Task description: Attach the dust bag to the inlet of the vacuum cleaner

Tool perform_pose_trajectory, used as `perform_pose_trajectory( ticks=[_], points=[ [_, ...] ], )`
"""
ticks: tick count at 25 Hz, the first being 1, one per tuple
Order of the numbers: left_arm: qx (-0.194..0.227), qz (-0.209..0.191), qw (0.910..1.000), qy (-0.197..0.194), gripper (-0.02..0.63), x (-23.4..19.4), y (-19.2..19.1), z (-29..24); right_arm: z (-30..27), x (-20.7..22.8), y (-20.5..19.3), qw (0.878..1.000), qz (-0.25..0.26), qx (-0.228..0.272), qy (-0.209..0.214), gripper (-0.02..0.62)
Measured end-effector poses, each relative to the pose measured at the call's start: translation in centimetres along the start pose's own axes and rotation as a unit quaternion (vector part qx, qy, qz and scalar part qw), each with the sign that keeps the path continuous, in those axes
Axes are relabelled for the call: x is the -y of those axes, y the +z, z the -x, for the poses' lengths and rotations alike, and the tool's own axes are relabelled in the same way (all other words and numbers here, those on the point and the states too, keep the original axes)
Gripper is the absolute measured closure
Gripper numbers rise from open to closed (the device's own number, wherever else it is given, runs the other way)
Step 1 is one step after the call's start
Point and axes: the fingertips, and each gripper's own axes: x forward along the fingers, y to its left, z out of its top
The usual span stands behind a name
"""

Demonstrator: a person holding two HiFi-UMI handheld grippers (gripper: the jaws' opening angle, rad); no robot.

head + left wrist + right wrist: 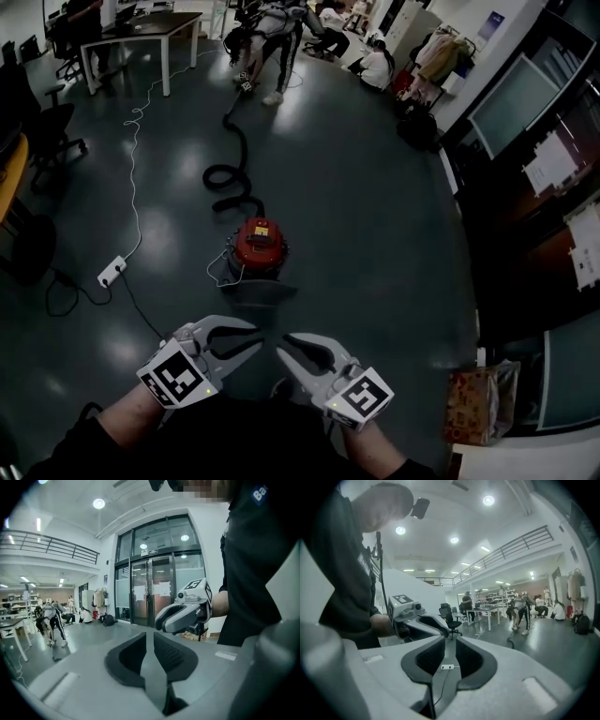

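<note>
A grey shape [259, 292] just before the vacuum [258, 242] is hard to make out (bag or not, unclear). The vacuum is seen well ahead of left gripper [251, 336] and right gripper [287, 349], both held slightly parted, empty.

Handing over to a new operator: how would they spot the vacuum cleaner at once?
Start on the dark, shiny floor in the middle of the head view and follow the black hose that snakes down from the people at the top. It ends at the vacuum cleaner, a squat drum. Its red top sets it apart from the white power strip to its left.
</note>
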Motion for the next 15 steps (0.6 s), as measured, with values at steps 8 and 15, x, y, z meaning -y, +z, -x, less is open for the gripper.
perform_pose_trajectory(
  ticks=[8, 15],
  points=[
    [0.022, -0.005, 0.9996, 0.019, 0.579, 4.9, 3.9, -2.1, 5.4, 0.4, 1.7, 0.997, -0.038, 0.058, 0.020, 0.592],
    [0.021, -0.018, 0.9985, 0.047, 0.604, 7.2, 6.0, -4.7, 8.4, 0.9, 0.5, 0.995, -0.031, 0.081, 0.047, 0.594]
  ],
)
